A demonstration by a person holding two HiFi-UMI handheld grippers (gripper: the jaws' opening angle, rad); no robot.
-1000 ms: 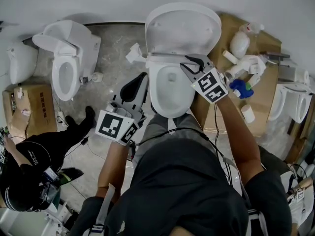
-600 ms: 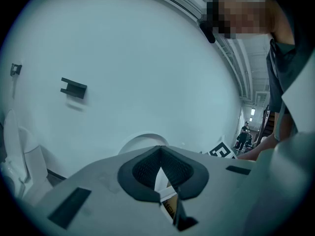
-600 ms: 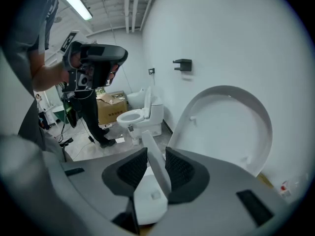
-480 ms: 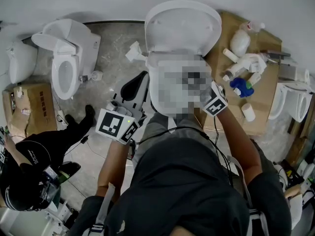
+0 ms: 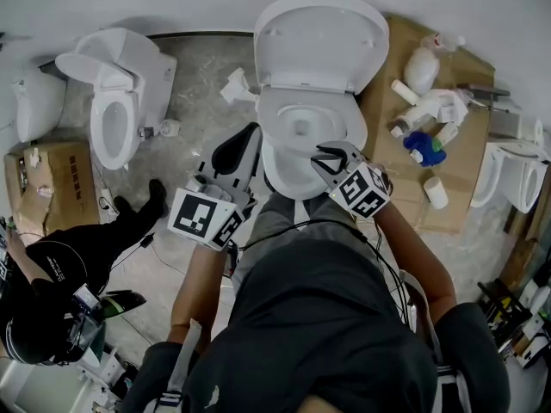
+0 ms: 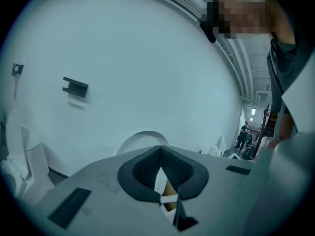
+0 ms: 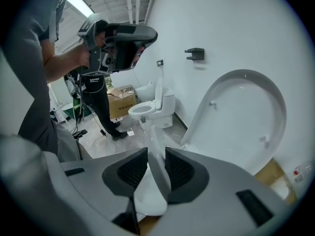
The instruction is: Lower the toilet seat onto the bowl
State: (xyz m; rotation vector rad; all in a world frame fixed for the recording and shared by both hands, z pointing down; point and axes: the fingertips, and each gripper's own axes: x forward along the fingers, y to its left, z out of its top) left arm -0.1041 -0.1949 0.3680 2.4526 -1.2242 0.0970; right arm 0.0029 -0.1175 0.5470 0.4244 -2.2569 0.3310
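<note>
lowering under way: the right gripper (image 7: 156, 155), its jaws having just been closing, pinches the toilet seat (image 7: 158, 188) rim between them, the bowl (image 5: 300, 136) below. next: ease down softly (no slam), then release. left gripper (image 6: 160, 150): jaws together, empty. lid (image 7: 241, 117) stands beyond the jaws, clear.

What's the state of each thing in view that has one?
toilet seat: partway down, rim between the right jaws
right gripper: jaws have just been closing, clamped on the seat
left gripper: jaws shut, empty
toilet lid: up against the wall
second toilet: lid up, seat down
</note>
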